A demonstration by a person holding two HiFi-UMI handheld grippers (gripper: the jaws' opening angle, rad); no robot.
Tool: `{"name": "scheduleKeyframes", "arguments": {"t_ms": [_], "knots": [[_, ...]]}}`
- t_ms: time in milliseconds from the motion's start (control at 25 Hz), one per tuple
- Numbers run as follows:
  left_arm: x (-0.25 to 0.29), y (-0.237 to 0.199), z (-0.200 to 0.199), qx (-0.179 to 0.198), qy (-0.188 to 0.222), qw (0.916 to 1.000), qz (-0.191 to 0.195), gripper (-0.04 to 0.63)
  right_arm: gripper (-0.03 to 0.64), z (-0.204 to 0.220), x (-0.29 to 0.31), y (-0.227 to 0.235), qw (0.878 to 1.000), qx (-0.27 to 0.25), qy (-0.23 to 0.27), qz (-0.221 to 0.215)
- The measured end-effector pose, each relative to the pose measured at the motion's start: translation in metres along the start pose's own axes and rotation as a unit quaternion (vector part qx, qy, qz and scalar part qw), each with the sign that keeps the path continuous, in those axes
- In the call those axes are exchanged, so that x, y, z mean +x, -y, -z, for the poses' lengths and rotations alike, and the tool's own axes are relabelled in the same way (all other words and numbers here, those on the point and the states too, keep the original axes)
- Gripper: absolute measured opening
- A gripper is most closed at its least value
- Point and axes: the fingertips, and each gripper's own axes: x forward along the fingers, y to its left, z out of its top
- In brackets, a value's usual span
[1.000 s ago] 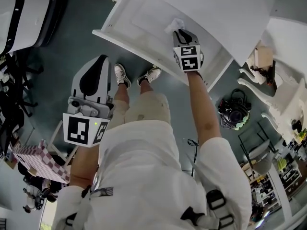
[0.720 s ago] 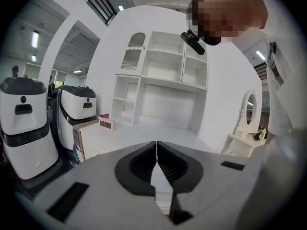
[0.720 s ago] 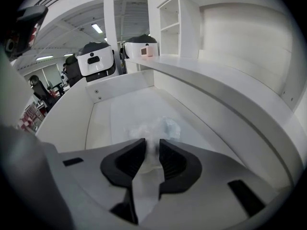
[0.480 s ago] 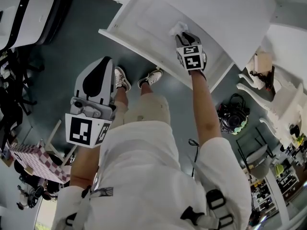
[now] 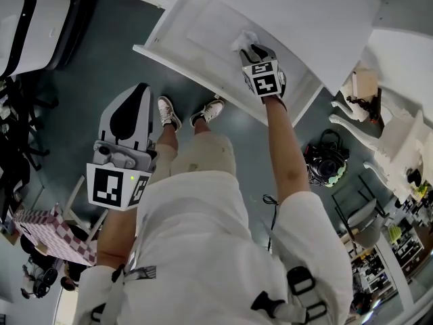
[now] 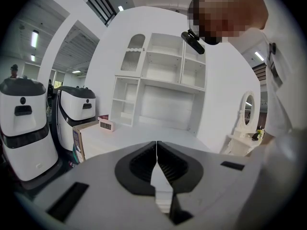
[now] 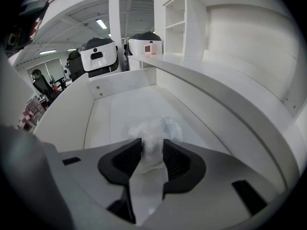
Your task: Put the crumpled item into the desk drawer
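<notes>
The crumpled item (image 7: 154, 127), a wad of clear-white plastic, lies on the floor of the open white desk drawer (image 7: 62, 119). My right gripper (image 7: 152, 145) points down into the drawer, and the wad sits between its fingertips. Its jaws have just been opening and stand apart around the wad. In the head view the right gripper (image 5: 252, 47) is over the drawer (image 5: 196, 73), with the crumpled item (image 5: 242, 40) just beyond its tips. My left gripper (image 6: 156, 143) is shut and empty, held away from the desk; in the head view the left gripper (image 5: 139, 93) hangs at the person's left side.
The white desk top (image 5: 304, 12) overhangs the drawer's back. White machines (image 6: 24, 123) stand to the left. A dark bag (image 5: 328, 162) lies on the floor at the right, near a white vanity (image 5: 379, 127). The person's shoes (image 5: 189, 110) are below the drawer front.
The right gripper stays at the crumpled item in the drawer. The left gripper has barely shifted at the person's side.
</notes>
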Motion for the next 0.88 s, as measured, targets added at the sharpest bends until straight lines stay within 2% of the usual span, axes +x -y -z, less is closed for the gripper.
{"name": "scheduleKeyframes", "arguments": {"t_ms": [480, 680, 880], "knots": [[0.015, 0.013, -0.007, 0.012, -0.009, 0.999, 0.043, 0.018, 0.258, -0.001, -0.015, 0.007, 0.999, 0.044, 0.003, -0.004], [0.023, 0.021, -0.011, 0.016, -0.006, 0.9977, 0.066, 0.019, 0.262, -0.001, -0.029, 0.015, 0.998, 0.058, 0.012, 0.012], [0.023, 0.021, -0.02, 0.018, 0.001, 0.9961, 0.086, 0.02, 0.238, -0.002, -0.047, 0.016, 0.997, 0.069, 0.014, 0.033]]}}
